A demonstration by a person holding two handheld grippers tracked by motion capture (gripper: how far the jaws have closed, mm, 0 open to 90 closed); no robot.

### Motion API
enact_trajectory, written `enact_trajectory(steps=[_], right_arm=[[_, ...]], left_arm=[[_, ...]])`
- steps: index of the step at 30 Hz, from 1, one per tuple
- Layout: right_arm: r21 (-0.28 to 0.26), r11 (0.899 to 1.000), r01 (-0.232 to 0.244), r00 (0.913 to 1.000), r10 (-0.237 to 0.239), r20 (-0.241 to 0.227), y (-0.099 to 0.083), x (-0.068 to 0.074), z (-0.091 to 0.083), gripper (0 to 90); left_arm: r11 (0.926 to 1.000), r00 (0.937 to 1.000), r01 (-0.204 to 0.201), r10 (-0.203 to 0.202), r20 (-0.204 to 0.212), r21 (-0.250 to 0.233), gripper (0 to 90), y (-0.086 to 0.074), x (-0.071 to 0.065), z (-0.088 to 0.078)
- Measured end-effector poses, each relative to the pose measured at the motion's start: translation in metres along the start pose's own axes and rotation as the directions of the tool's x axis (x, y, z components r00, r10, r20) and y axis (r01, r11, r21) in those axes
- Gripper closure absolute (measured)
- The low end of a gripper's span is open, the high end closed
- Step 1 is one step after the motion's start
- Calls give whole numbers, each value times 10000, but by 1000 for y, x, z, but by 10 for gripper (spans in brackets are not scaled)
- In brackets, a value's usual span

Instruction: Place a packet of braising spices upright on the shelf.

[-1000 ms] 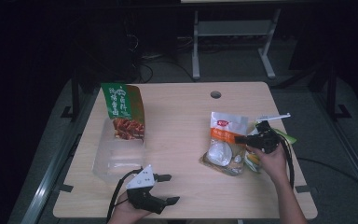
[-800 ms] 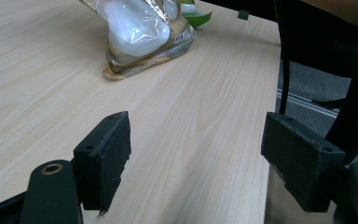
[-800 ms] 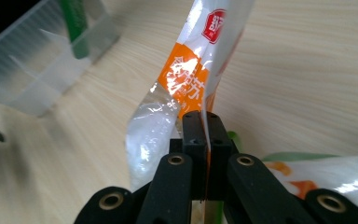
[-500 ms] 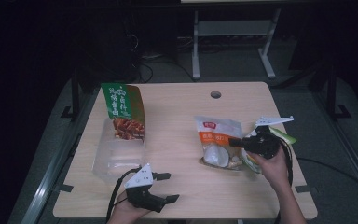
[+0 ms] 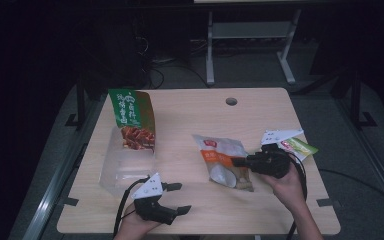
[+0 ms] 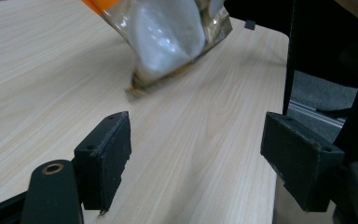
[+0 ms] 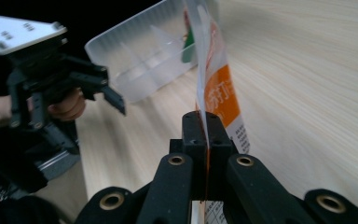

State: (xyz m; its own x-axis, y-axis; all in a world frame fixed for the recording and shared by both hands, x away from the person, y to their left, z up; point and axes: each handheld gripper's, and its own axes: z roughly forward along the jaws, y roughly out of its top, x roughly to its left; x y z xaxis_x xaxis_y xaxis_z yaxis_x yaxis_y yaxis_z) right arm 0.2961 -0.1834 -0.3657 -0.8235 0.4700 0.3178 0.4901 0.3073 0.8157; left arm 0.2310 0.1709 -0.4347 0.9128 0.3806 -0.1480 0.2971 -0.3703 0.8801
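An orange-and-white snack bag (image 5: 219, 159) hangs tilted just above the table, right of centre. My right gripper (image 5: 239, 161) is shut on the bag's right edge; in the right gripper view its jaws (image 7: 207, 122) pinch the thin edge of the bag (image 7: 220, 95). Near the front edge my left gripper (image 5: 182, 197) stands open with nothing in it. In the left gripper view the open jaws (image 6: 198, 140) point at the bag's lower end (image 6: 168, 39), which hangs farther off.
A clear plastic bin (image 5: 114, 172) lies at the left with a green snack bag (image 5: 130, 117) leaning in its far end. A small green packet (image 5: 300, 147) lies at the right edge. The wooden table (image 5: 190, 115) has a cable hole (image 5: 231, 101).
My right gripper has carried the orange-and-white bag leftward and lifted it off the table. The left gripper has stayed where it was, still open.
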Motion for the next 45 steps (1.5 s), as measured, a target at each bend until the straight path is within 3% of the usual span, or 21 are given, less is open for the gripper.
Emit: enact_trajectory(steps=[7, 12, 18, 22, 24, 26, 27, 31, 38, 45], right_arm=[[-72, 9998, 194, 9966, -200, -805, 2, 9, 6, 900], [25, 9984, 563, 9883, -554, -1424, 3, 17, 11, 900], [-78, 9971, 759, 9694, -757, -2335, 6, 27, 14, 900], [20, 9952, 977, 9569, -934, -2752, 7, 34, 21, 900], [121, 9940, 1089, 9532, -1010, -2849, 7, 37, 26, 900], [267, 9930, 1149, 9506, -1021, -2931, 6, 39, 30, 900], [299, 9922, 1212, 9510, -1074, -2899, 6, 39, 32, 900], [229, 9946, 1013, 9537, -906, -2869, 2, 36, 36, 899], [271, 9937, 1084, 9718, -1001, -2136, -2, 32, 41, 896], [639, 9892, 1317, 9838, -1226, -1307, -8, 35, 49, 882]], left_arm=[[10000, 10000, 62, -62, 45, -43, 262, 5, 1, 3], [10000, 9995, 20, -21, 323, 52, 297, 10, 5, 9], [9995, 9985, 319, -318, 452, 0, 329, 12, 10, 13], [9973, 9950, 680, -658, 746, -276, 446, 13, 12, 14], [9961, 9943, 700, -654, 840, -534, 586, 12, 11, 14], [9965, 9934, 691, -645, 949, -462, 707, 12, 8, 13], [9972, 9951, 611, -574, 808, -441, 769, 12, 6, 13], [9971, 9977, 646, -638, 222, -403, 860, 12, 7, 11], [9984, 9967, 508, -522, -617, -234, 891, 12, 6, 9], [9977, 9926, 663, -675, -1012, -147, 891, 10, 8, 9]])
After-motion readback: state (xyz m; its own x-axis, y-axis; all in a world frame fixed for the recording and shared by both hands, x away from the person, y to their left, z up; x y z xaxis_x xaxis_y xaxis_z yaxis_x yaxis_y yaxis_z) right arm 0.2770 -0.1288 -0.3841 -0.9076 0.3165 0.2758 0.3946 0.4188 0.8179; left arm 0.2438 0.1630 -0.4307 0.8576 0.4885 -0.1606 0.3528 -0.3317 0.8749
